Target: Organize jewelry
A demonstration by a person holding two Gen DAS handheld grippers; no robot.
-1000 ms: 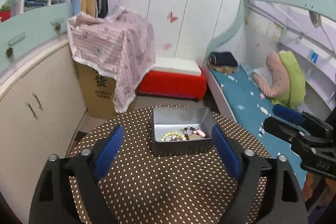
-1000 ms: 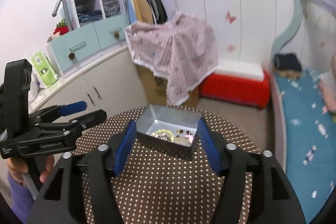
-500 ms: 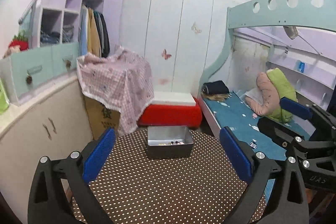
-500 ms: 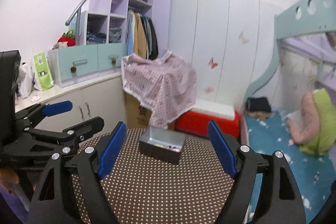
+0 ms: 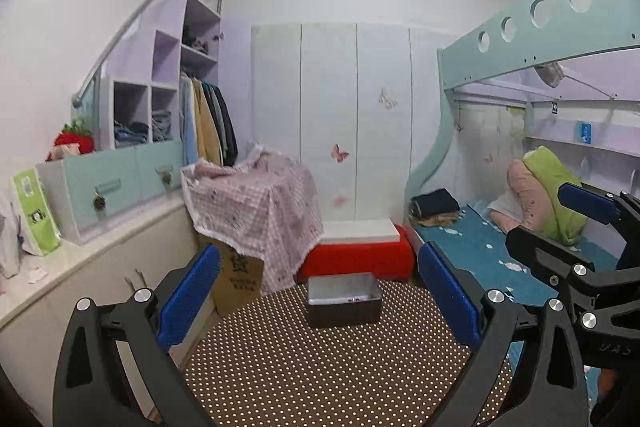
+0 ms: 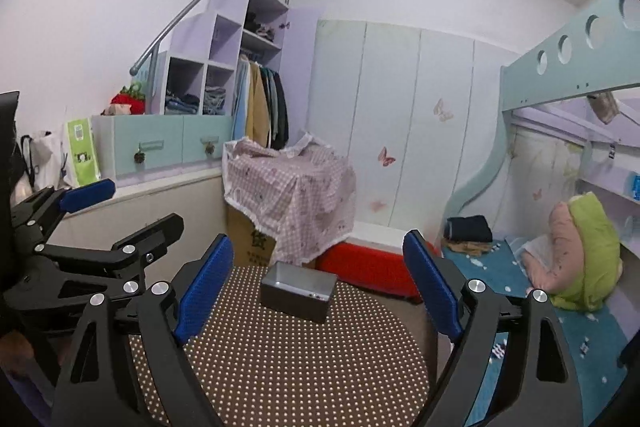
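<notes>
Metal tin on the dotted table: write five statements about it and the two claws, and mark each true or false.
1. The metal tin stands on the dotted table. True.
2. The left claw is shut on the tin. False: its jaws stand wide apart, with the tin seen between them, untouched.
3. The tin has no lid on it. True: its open top shows, with a few small pieces barely visible inside.
4. The right claw holds a bracelet. False: it is open and nothing is between its fingers.
5. The tin sits on the red bench. False: the bench is on the floor behind the table.
</notes>
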